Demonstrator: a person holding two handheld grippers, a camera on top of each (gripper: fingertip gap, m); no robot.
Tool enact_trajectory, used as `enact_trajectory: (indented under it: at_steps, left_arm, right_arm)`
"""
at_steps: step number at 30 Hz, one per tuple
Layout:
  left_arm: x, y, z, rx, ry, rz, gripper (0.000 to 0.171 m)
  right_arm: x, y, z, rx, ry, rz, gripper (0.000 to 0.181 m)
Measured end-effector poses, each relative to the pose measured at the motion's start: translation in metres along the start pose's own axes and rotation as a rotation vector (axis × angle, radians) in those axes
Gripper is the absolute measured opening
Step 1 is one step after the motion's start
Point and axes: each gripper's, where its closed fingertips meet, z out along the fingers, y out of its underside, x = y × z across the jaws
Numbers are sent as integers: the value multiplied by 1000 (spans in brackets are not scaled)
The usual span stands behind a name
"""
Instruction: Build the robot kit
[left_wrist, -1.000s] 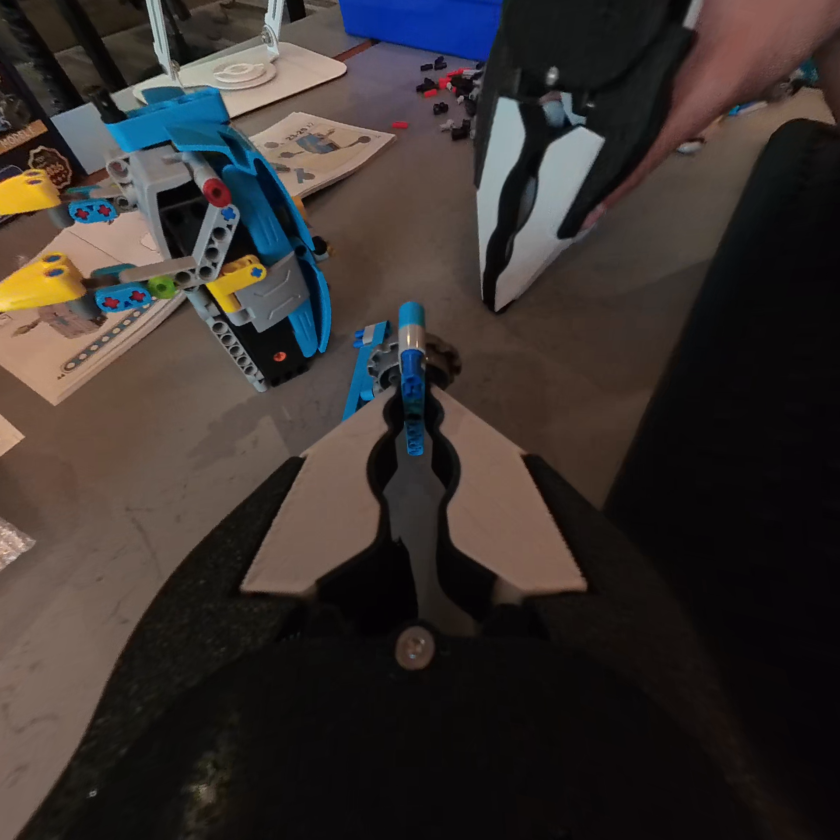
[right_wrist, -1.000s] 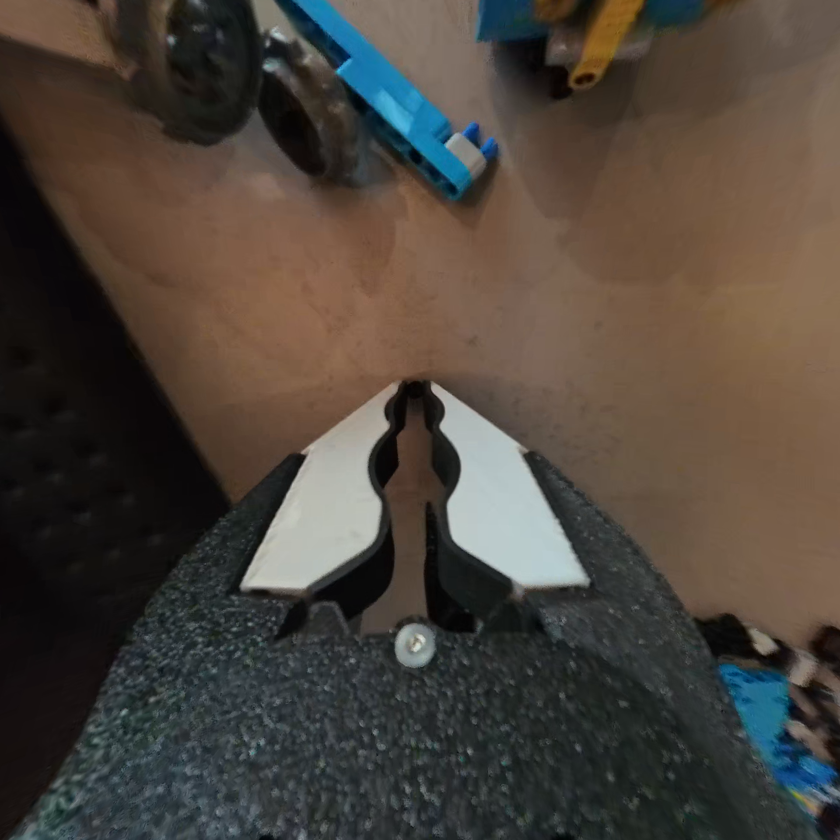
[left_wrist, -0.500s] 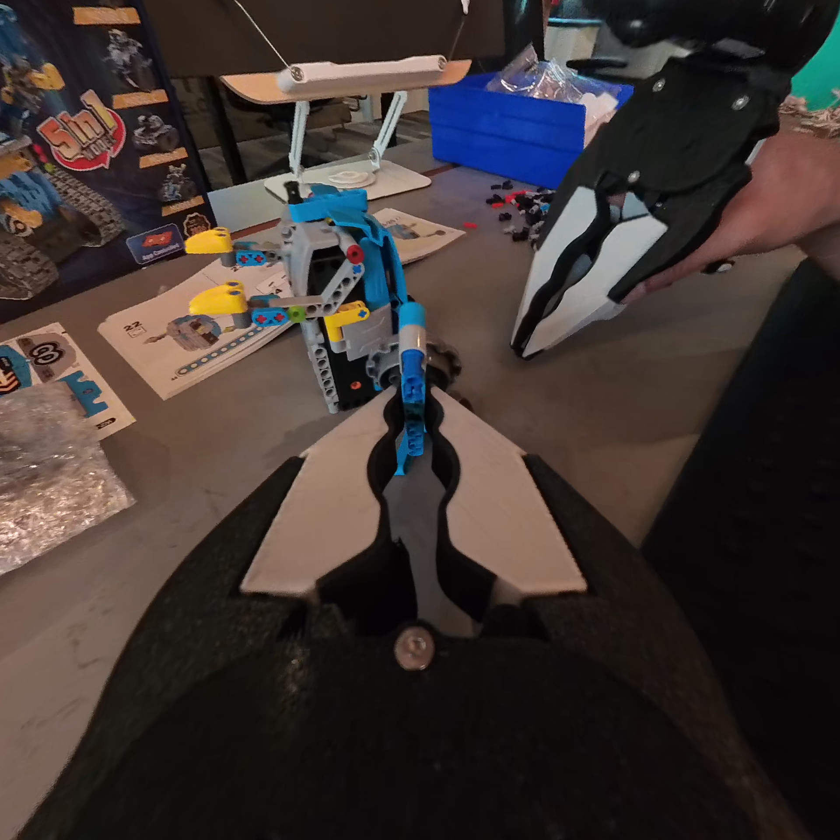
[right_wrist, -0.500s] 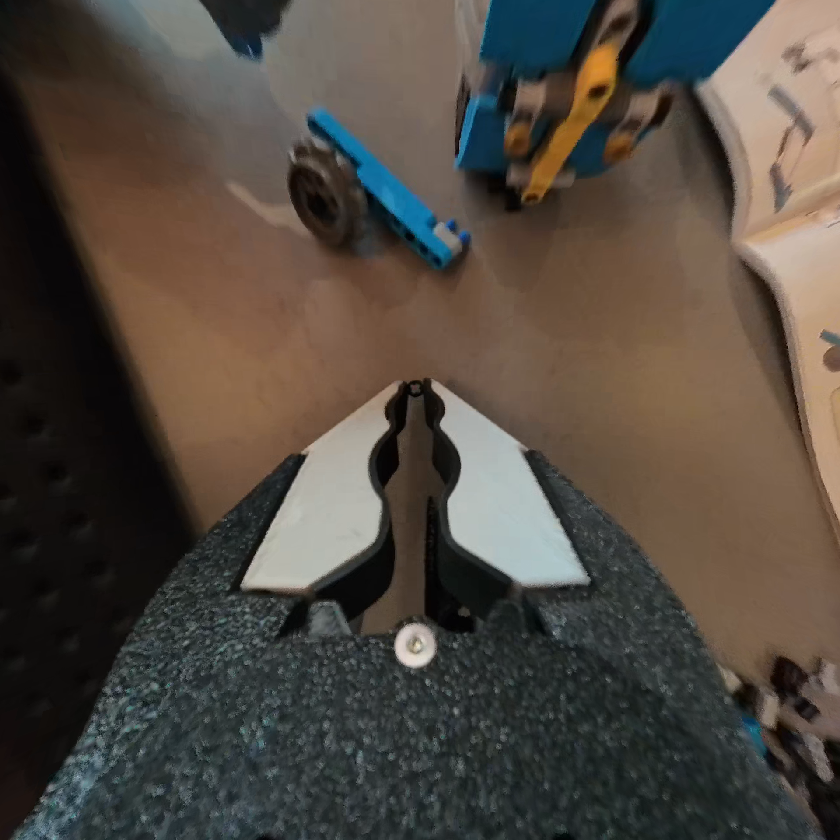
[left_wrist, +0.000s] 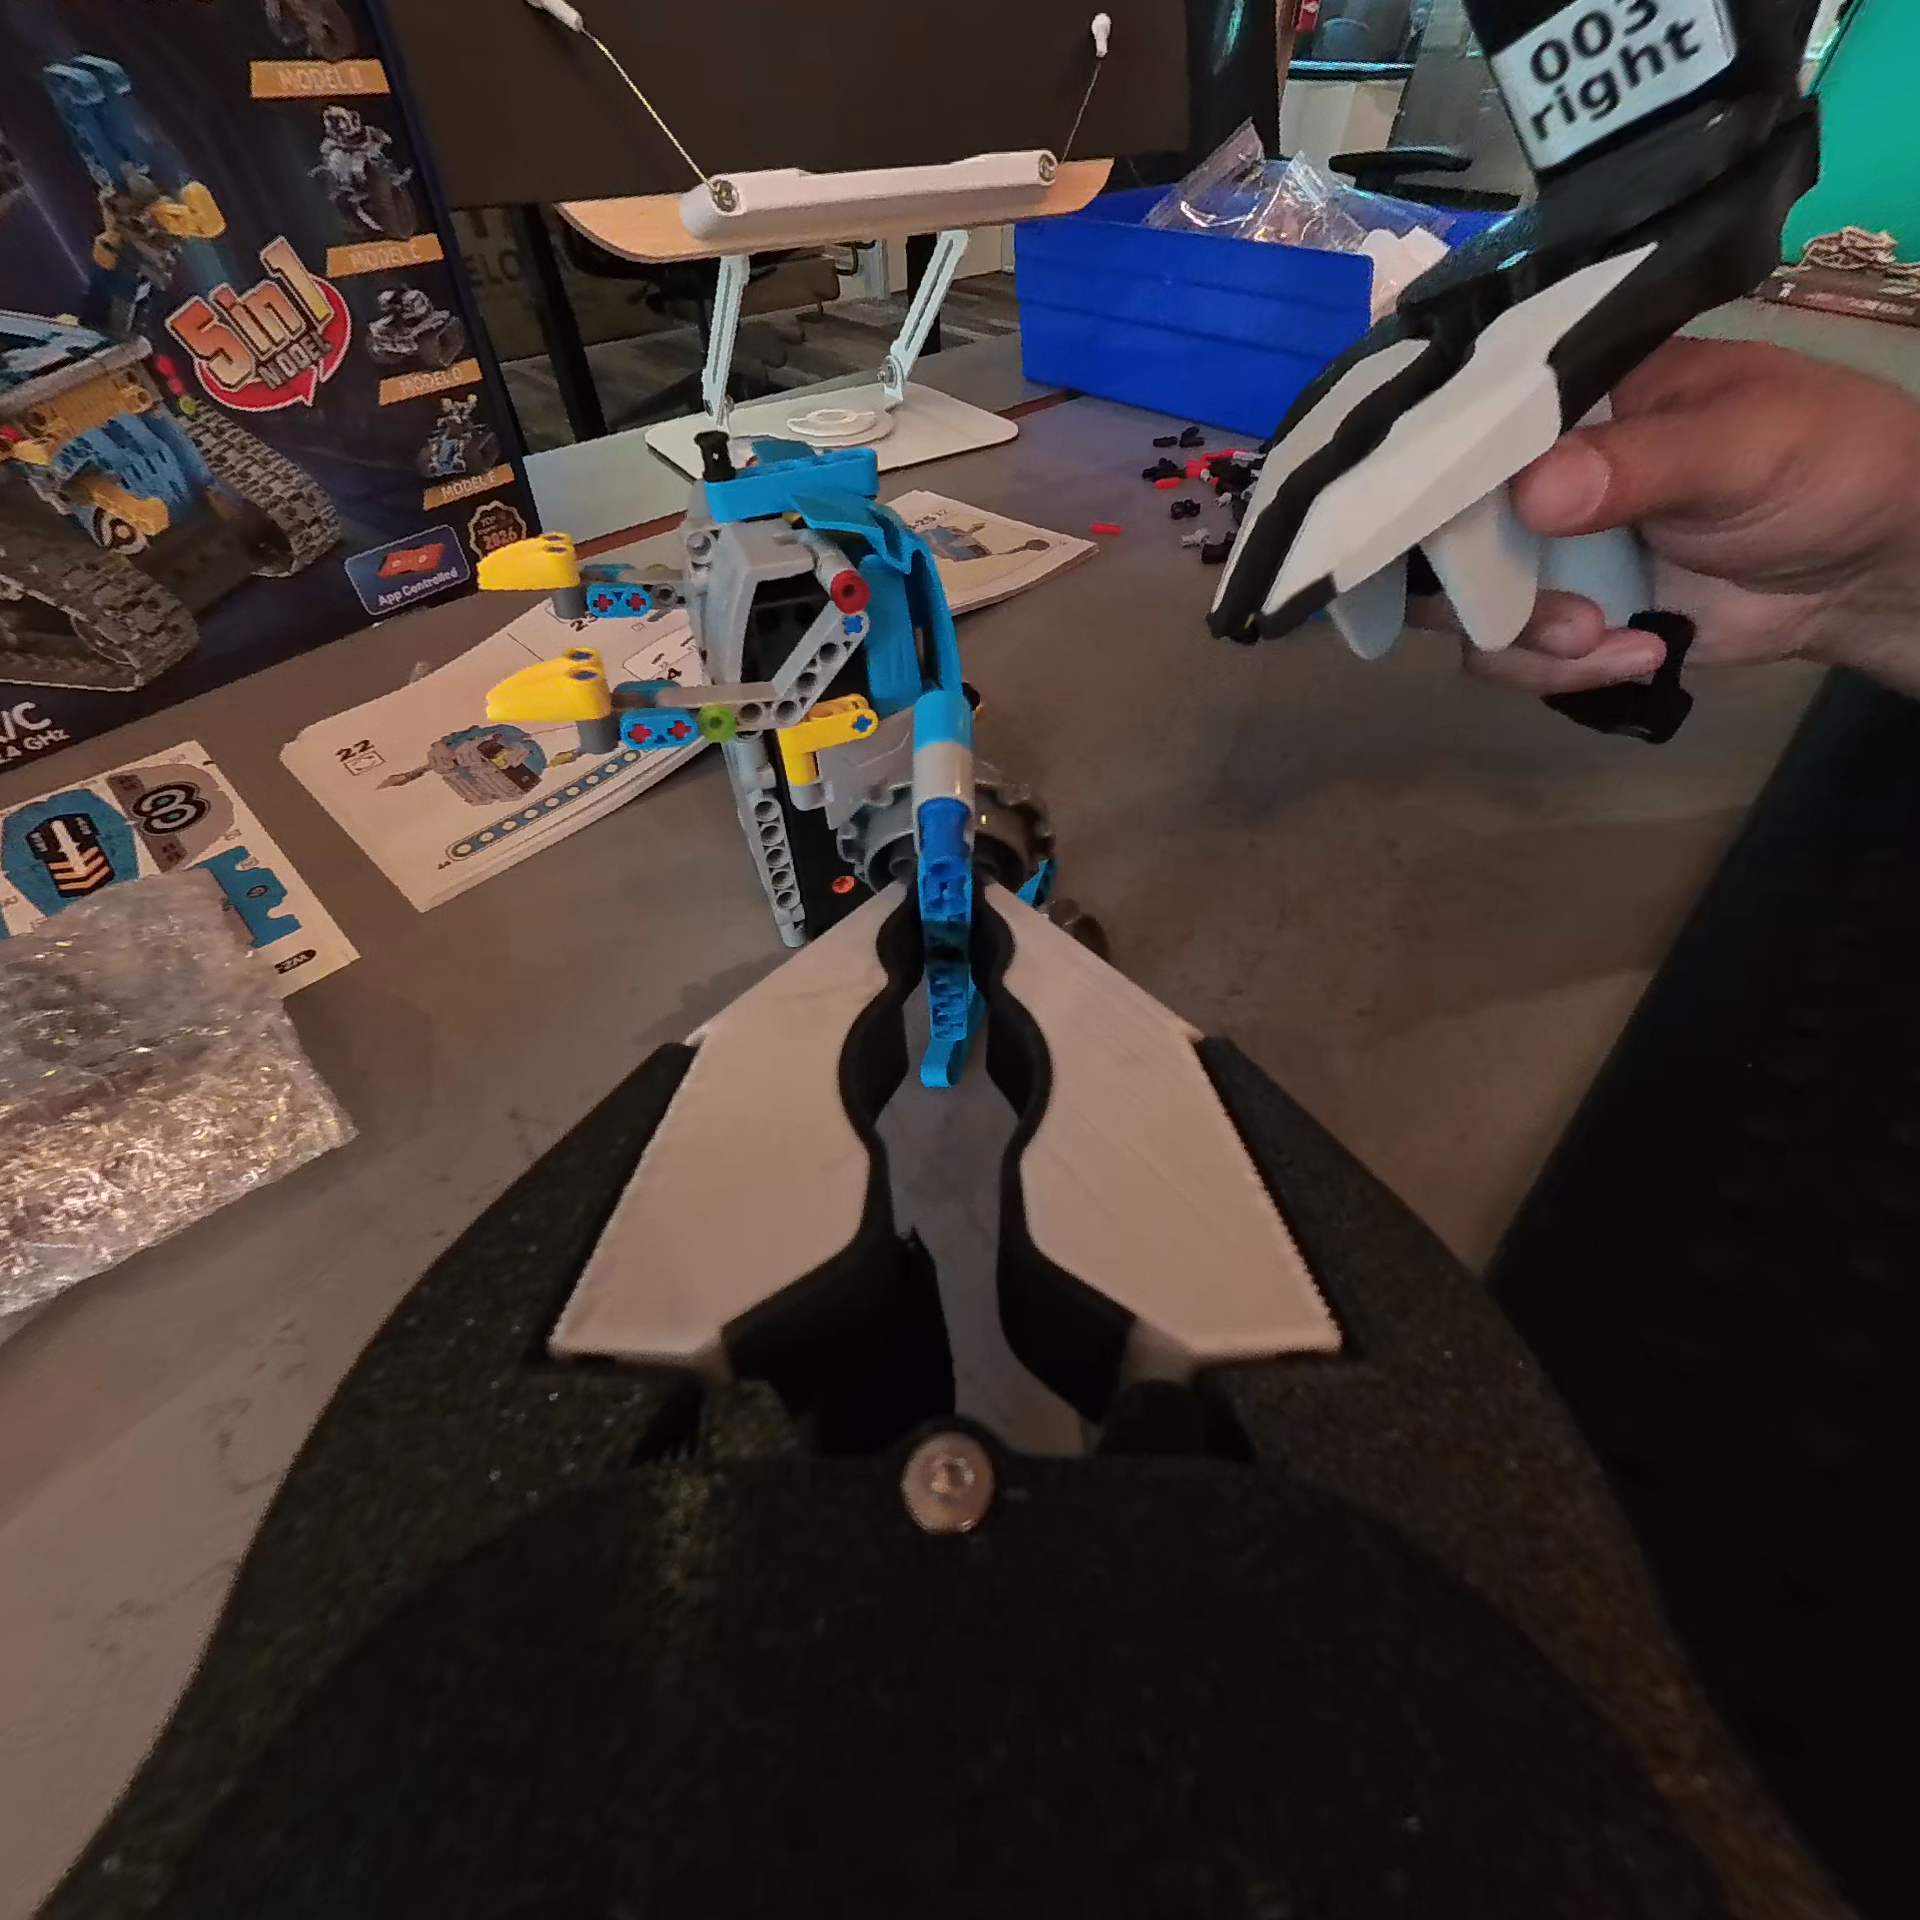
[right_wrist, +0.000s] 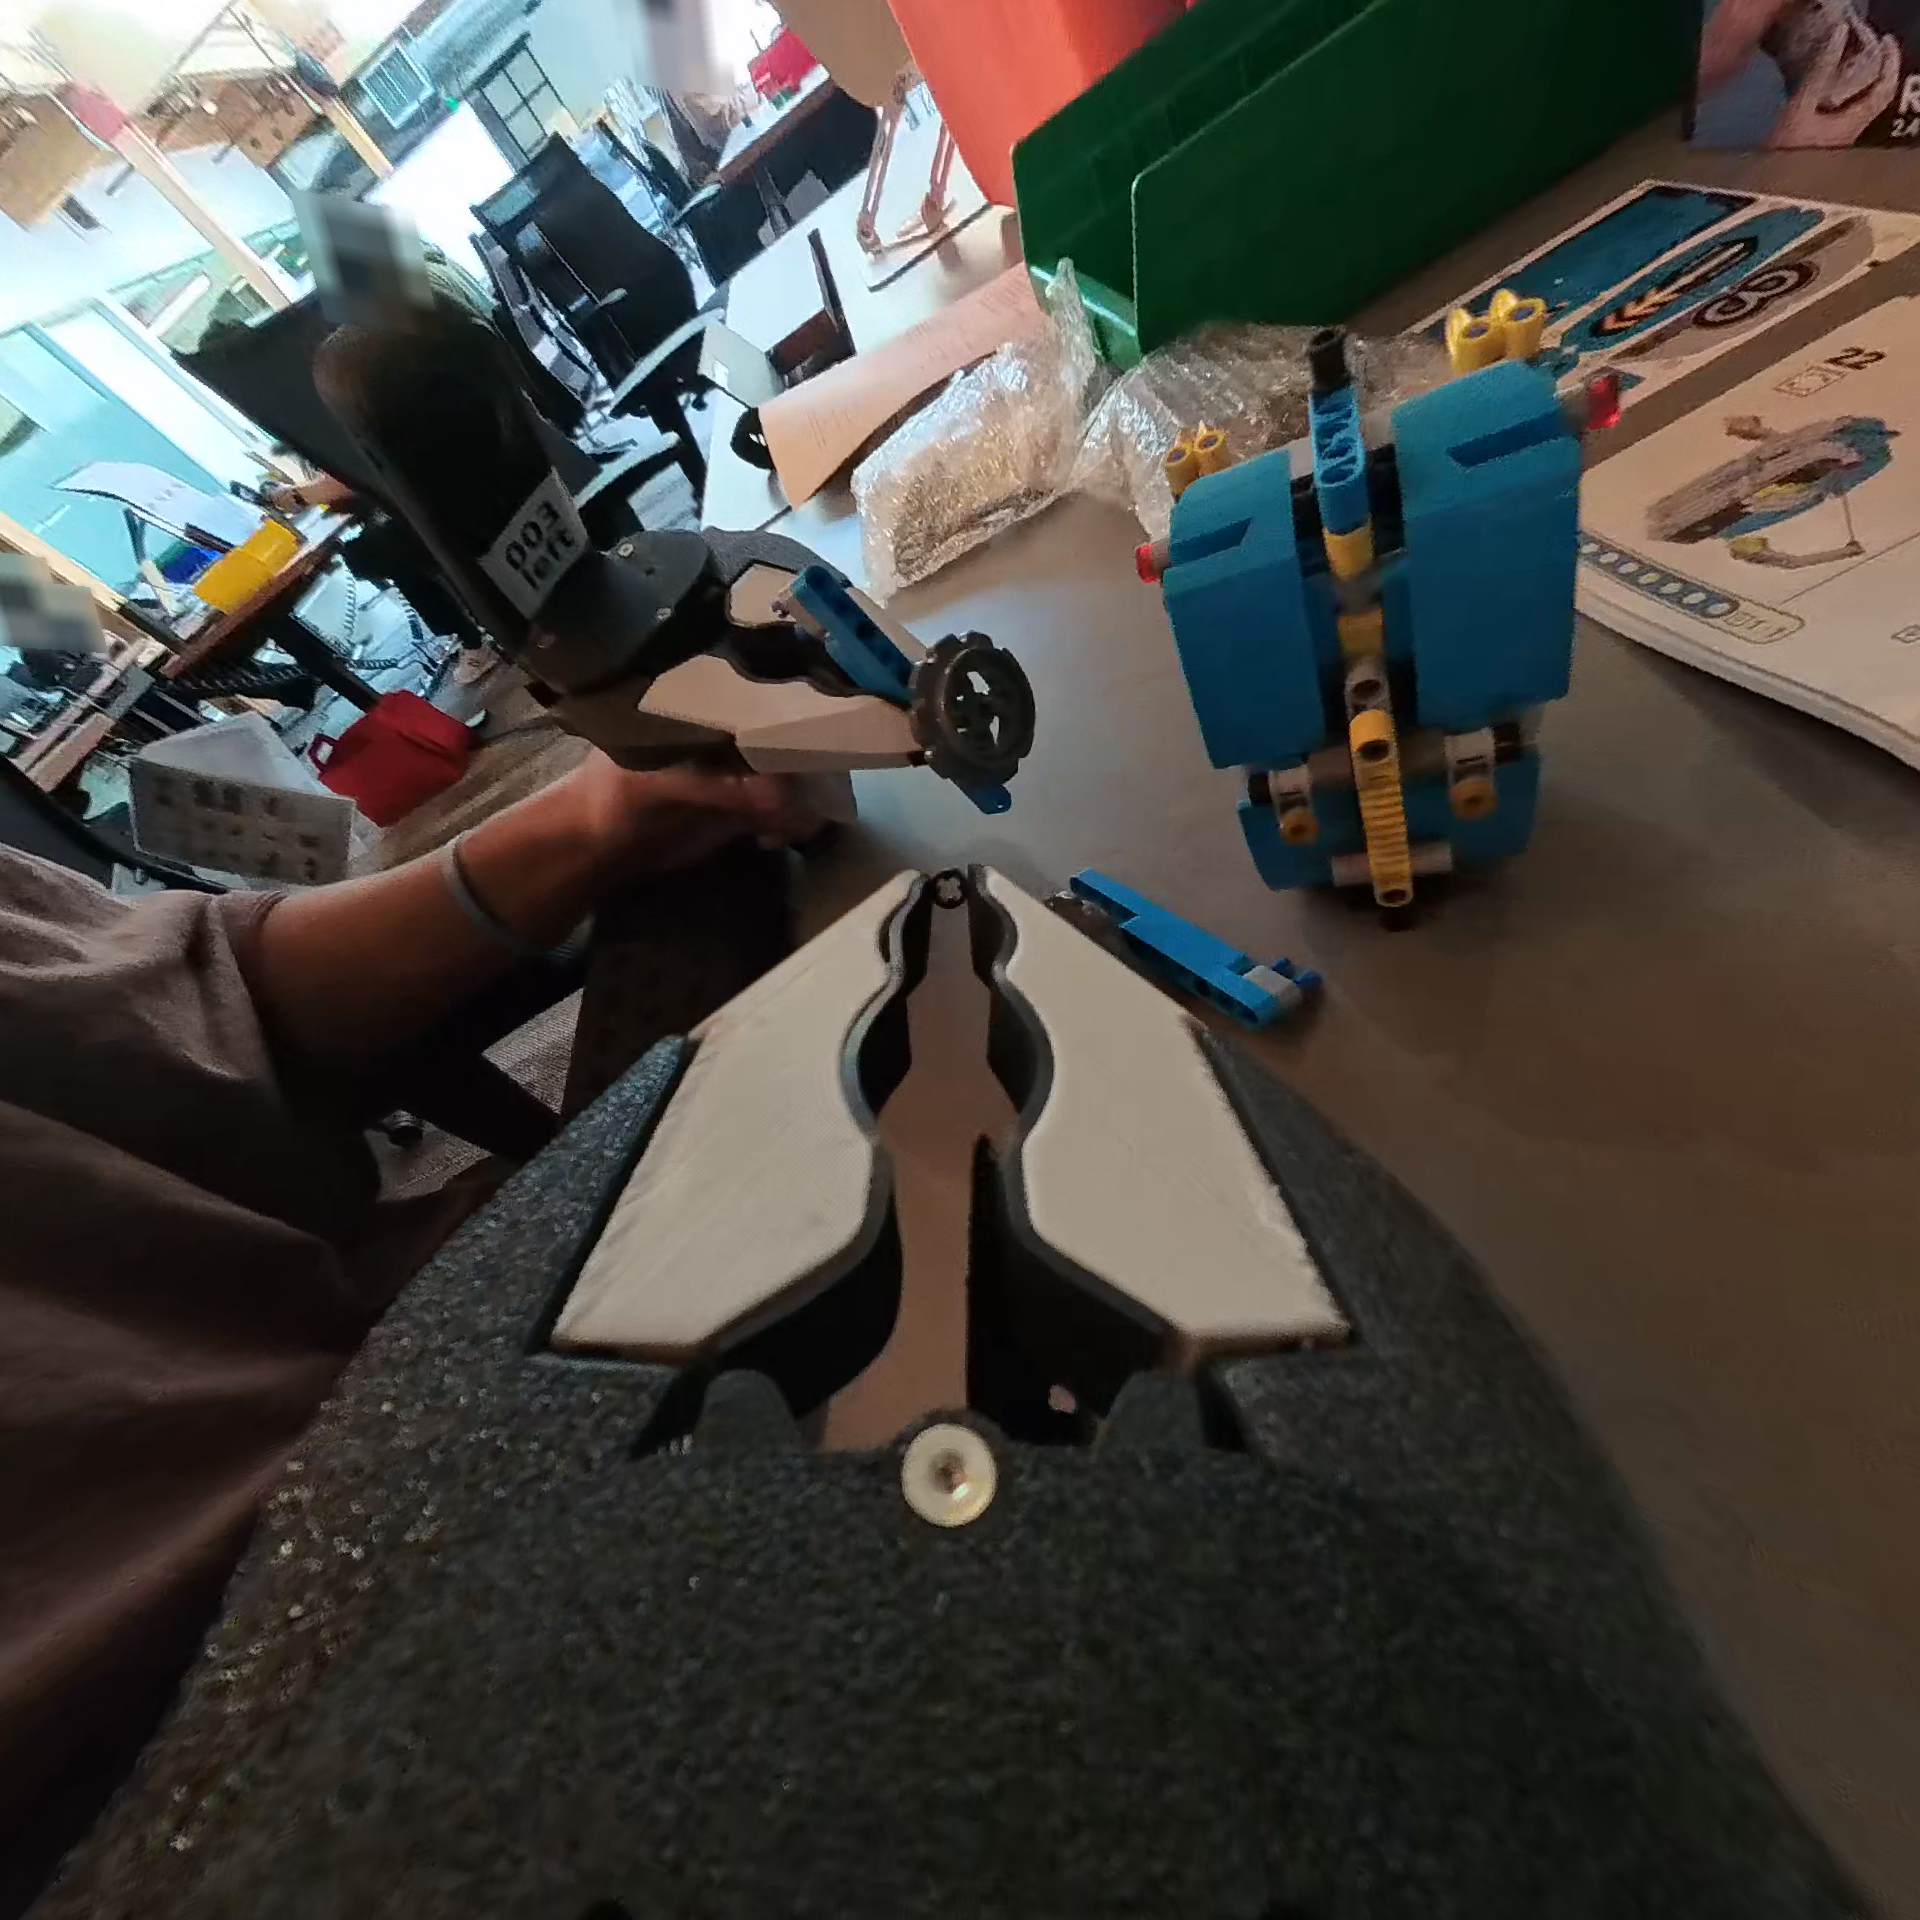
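Grey bench (left_wrist: 1299, 883) is seen under everything, with a blue and grey brick model (right_wrist: 1371, 644) standing upright on it beside an open instruction booklet (left_wrist: 540, 800). The left claw (left_wrist: 940, 904) is closed on a blue beam (left_wrist: 943, 935) that carries a dark toothed wheel (right_wrist: 971, 717), held above the bench. The right claw (right_wrist: 948, 883) is closed on a small black pin (right_wrist: 947, 886). A second blue beam (right_wrist: 1195, 951) lies flat near the model.
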Motion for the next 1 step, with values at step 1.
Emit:
enact_trajectory:
  at_steps: [1]
  left_arm:
    - [0, 0, 0, 0, 0, -1, 7]
  right_arm:
    - [0, 0, 0, 3, 0, -2, 7]
